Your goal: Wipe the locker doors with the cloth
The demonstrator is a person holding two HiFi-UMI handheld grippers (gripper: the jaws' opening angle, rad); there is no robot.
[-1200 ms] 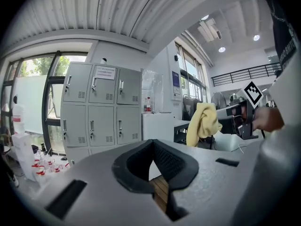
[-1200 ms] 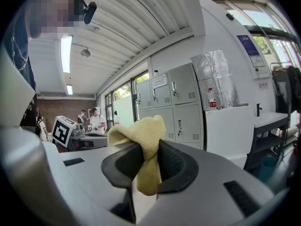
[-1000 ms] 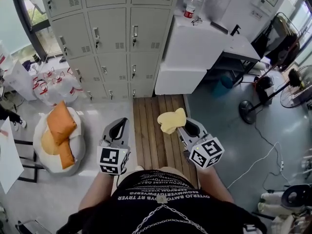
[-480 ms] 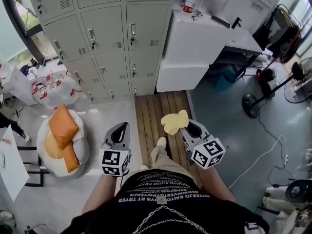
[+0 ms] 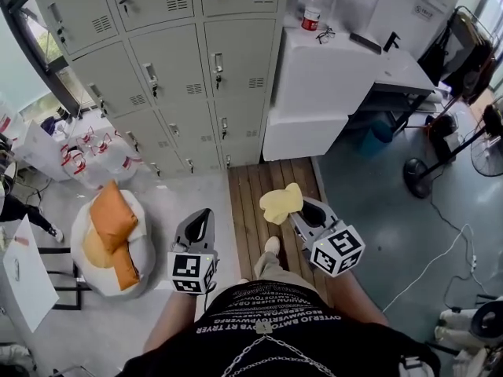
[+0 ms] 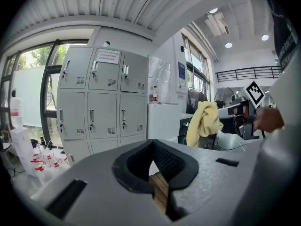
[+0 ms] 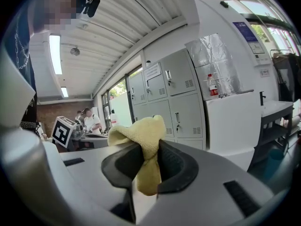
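Grey locker doors (image 5: 181, 69) in stacked rows stand ahead and to the left, some way beyond both grippers; they also show as lockers (image 6: 101, 102) in the left gripper view. A crumpled yellow cloth (image 5: 280, 203) sticks out of my right gripper (image 5: 299, 208), which is shut on it above the wooden floor strip. In the right gripper view the cloth (image 7: 143, 140) is pinched between the pads of the right gripper (image 7: 149, 147), with the lockers (image 7: 164, 98) behind. My left gripper (image 5: 196, 225) is shut with nothing in it, and its tips meet in the left gripper (image 6: 153, 143) view.
A white cabinet (image 5: 314, 77) with a bottle (image 5: 314, 10) adjoins the lockers on the right. A beanbag with orange cushions (image 5: 110, 234) lies at the left, bagged bottles (image 5: 86, 151) behind it. A wooden floor strip (image 5: 255, 187) leads to the lockers. A fan (image 5: 487, 132) stands far right.
The person has stepped forward along the wooden strip, a foot now showing ahead. The lockers sit a little closer. Both grippers keep their hold and pose.
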